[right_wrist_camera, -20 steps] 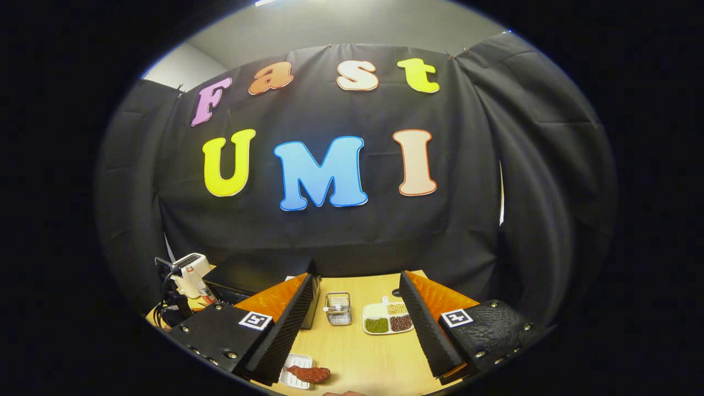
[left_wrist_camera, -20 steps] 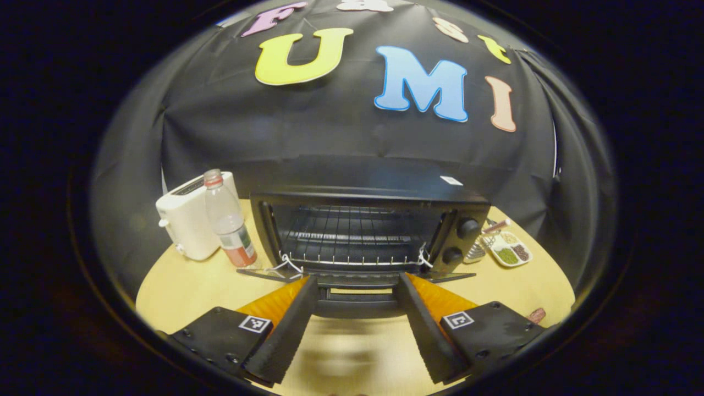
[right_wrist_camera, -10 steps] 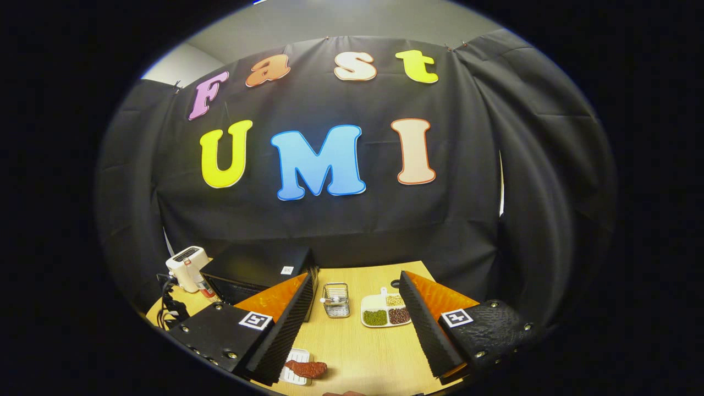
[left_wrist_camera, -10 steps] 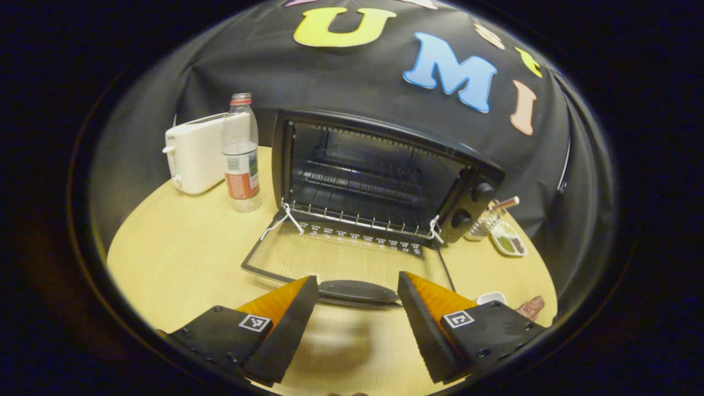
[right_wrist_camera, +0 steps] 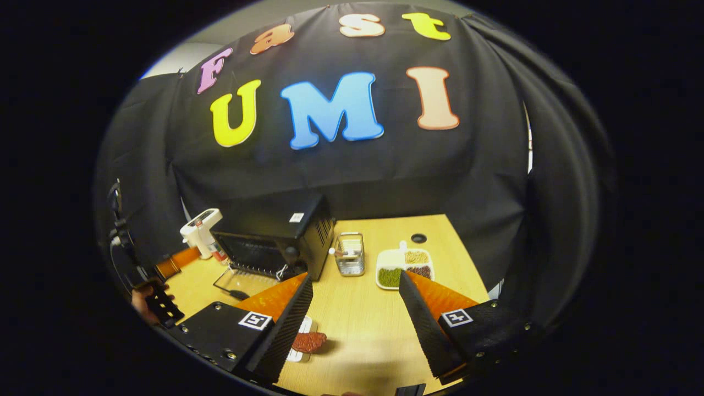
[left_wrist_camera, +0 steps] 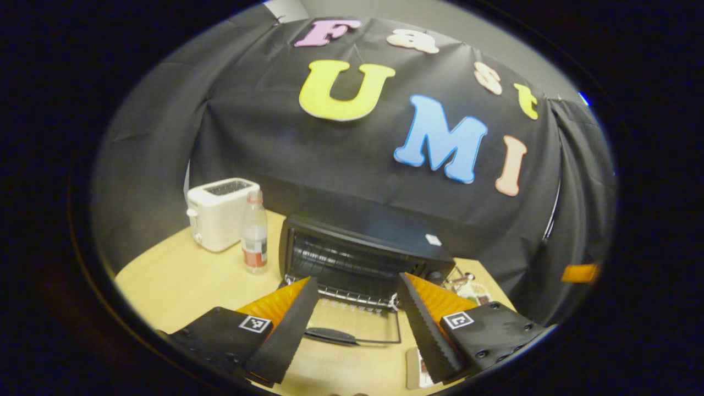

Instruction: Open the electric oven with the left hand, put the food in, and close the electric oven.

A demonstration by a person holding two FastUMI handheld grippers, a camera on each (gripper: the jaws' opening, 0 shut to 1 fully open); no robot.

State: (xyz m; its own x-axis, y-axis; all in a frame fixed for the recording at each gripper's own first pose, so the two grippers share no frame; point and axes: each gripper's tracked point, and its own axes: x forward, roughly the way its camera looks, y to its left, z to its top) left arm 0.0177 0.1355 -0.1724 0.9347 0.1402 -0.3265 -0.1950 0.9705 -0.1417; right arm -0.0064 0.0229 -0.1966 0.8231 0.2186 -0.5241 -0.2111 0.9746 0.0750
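The black electric oven (left_wrist_camera: 363,250) stands in the middle of the table with its glass door (left_wrist_camera: 360,322) folded down flat and the door handle (left_wrist_camera: 330,335) nearest me. My left gripper (left_wrist_camera: 355,330) hovers open above and in front of that door, holding nothing. The food, a reddish-brown piece (right_wrist_camera: 308,342), lies on a small white plate (right_wrist_camera: 300,355) to the right of the oven (right_wrist_camera: 275,234). My right gripper (right_wrist_camera: 355,324) is open just above the table, the food beside its left finger. The left gripper (right_wrist_camera: 168,283), held by a hand (right_wrist_camera: 144,305), shows at the far left.
A white toaster (left_wrist_camera: 220,214) and a plastic bottle (left_wrist_camera: 254,234) stand left of the oven. A small wire basket (right_wrist_camera: 350,254) and a divided dish of beans (right_wrist_camera: 404,267) sit right of it. The wooden table (right_wrist_camera: 374,330) has bare room in front.
The left gripper has let go of the door handle and drawn back and up; the door stays down. The right gripper has tipped downward and come nearer the food.
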